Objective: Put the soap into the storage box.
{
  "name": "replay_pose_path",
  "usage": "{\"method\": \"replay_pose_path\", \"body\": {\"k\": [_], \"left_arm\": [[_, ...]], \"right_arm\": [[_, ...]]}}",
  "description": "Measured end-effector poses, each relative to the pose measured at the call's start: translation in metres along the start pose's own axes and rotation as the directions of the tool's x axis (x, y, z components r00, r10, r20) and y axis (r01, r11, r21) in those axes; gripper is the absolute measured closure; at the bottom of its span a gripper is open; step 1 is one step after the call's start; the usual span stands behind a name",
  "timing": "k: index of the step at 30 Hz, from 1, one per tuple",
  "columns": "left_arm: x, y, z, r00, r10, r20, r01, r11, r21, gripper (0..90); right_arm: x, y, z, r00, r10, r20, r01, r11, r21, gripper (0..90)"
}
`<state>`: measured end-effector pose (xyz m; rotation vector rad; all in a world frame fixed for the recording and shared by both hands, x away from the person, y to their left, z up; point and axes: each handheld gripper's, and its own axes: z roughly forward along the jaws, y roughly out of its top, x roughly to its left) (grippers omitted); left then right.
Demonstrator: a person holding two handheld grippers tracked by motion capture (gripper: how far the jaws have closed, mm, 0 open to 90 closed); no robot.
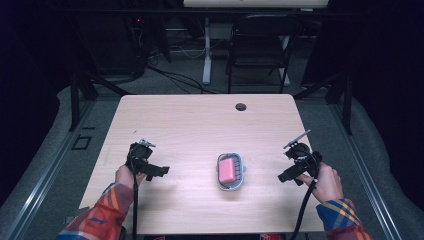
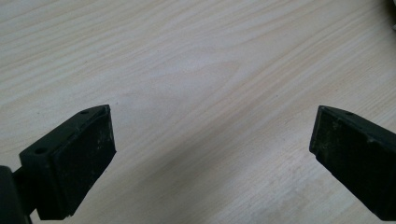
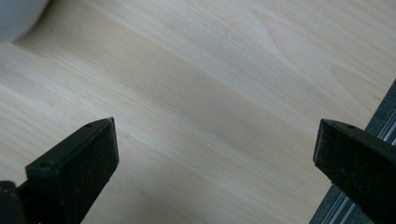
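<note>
Left gripper (image 1: pixel 159 171): jaws wide apart, empty, over bare table (image 1: pixel 190 120).
Right gripper (image 1: pixel 283 177): jaws spread, empty.
Pink soap (image 1: pixel 228 171): in grey dish (image 1: pixel 232 186), between them.

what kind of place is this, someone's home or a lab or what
Most likely a lab or recording studio rather than a home: a bare wooden table stands between black curtains, cables run across the carpet behind it, and a folding chair sits at the back.

A black folding chair (image 1: pixel 260 42) stands at the top centre, beyond the table (image 1: pixel 200 120). Cables (image 1: pixel 175 75) trail across the floor at upper left.
</note>
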<state>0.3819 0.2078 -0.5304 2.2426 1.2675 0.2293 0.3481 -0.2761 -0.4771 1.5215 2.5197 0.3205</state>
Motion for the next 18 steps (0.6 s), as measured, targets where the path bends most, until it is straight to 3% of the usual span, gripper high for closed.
{"method": "replay_pose_path", "body": {"k": [7, 8, 12, 15, 18], "left_arm": [[0.000, 0.000, 0.000, 1.0000, 0.002, 0.004, -0.002, 1.0000, 0.001, 0.1], [0.000, 0.000, 0.000, 1.0000, 0.002, 0.006, -0.002, 1.0000, -0.002, 0.2], [0.000, -0.001, -0.002, 0.9997, 0.006, 0.025, -0.005, 0.9997, -0.025, 0.1], [0.000, 0.000, -0.001, 0.9996, 0.007, 0.027, -0.006, 0.9997, -0.024, 0.1], [0.000, 0.000, -0.002, 0.9996, 0.004, 0.030, -0.004, 0.9997, -0.024, 0.1]], "right_arm": [[-0.007, -0.020, 0.012, 0.9993, -0.034, 0.016, 0.034, 0.999, 0.027, 0.0], [-0.007, -0.024, 0.015, 0.9993, -0.027, 0.026, 0.026, 0.999, 0.020, 0.0], [-0.008, -0.038, 0.029, 0.9976, -0.069, 0.003, 0.069, 0.997, -0.028, 0.0], [-0.008, -0.041, 0.039, 0.9932, -0.111, 0.035, 0.109, 0.993, 0.040, 0.0], [-0.008, -0.043, 0.043, 0.9925, -0.122, 0.011, 0.122, 0.992, 0.030, 0.0]]}}
